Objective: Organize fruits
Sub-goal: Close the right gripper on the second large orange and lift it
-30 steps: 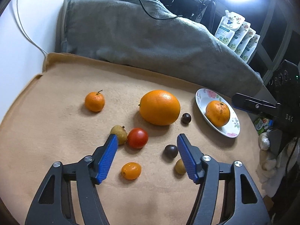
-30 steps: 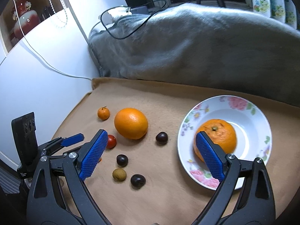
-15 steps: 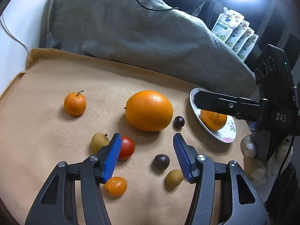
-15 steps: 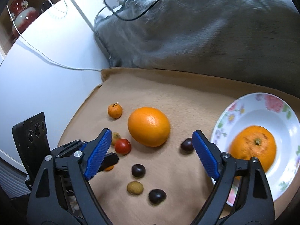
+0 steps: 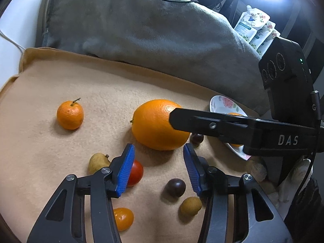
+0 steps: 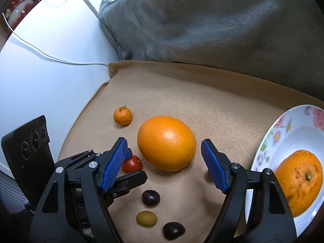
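Observation:
A big orange (image 6: 167, 142) lies on the tan cloth, right between the blue fingertips of my right gripper (image 6: 164, 154). Its jaws are closing, with a gap still showing on each side of the orange. One right finger (image 5: 202, 121) crosses over the big orange (image 5: 156, 125) in the left wrist view. My left gripper (image 5: 160, 170) hovers lower, its jaws closing over bare cloth. A red tomato (image 5: 135, 173) peeks out from behind its left pad, untouched. A flowered plate (image 6: 269, 141) at the right holds a second orange (image 6: 301, 180).
A mandarin (image 5: 69, 115) sits at the far left. Dark round fruits (image 5: 175, 187) (image 5: 196, 138), two yellow-brown fruits (image 5: 98, 162) (image 5: 191, 206) and a kumquat (image 5: 123, 218) lie scattered near the left gripper. A grey blanket (image 5: 141, 26) bounds the back of the tan cloth (image 5: 40, 162).
The right gripper swung left from over the plate to the big orange and sank, its jaws narrowing. The left gripper crept forward toward the tomato, and its jaws narrowed too.

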Tool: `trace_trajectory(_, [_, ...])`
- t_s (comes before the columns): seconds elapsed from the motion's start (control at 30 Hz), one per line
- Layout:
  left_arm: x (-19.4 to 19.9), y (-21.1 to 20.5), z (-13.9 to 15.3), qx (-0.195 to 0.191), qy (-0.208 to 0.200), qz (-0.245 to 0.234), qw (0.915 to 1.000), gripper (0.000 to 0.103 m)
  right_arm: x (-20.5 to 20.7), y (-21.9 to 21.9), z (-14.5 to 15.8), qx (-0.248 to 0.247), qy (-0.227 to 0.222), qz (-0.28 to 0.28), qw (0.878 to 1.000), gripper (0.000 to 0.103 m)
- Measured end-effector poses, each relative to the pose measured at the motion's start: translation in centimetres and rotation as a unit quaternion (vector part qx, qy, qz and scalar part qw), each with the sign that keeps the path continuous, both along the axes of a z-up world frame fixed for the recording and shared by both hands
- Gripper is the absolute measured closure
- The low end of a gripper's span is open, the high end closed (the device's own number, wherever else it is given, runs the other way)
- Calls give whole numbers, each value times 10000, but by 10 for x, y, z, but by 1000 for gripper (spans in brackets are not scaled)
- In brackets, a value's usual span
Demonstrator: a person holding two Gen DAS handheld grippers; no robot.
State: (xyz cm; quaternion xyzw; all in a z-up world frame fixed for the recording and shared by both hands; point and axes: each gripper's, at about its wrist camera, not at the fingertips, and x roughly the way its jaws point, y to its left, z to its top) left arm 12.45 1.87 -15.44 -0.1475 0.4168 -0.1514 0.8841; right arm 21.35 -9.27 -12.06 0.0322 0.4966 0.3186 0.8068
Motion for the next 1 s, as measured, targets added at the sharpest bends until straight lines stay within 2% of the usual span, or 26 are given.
trace_trajectory(0.27, [5,-1,-1,24,36,36,10000,56,5,6,-6,-24,73,38,10000,30])
trace_trajectory(0.67, [12,-2,-7,-32,164,12,9999,58,9,9,-12,-164,114,29,9998,31])
trace_trajectory(1.0, [14,-4,-7,-42,186,14,9998,58,11,9,-14,-76,142,-28,9999,32])
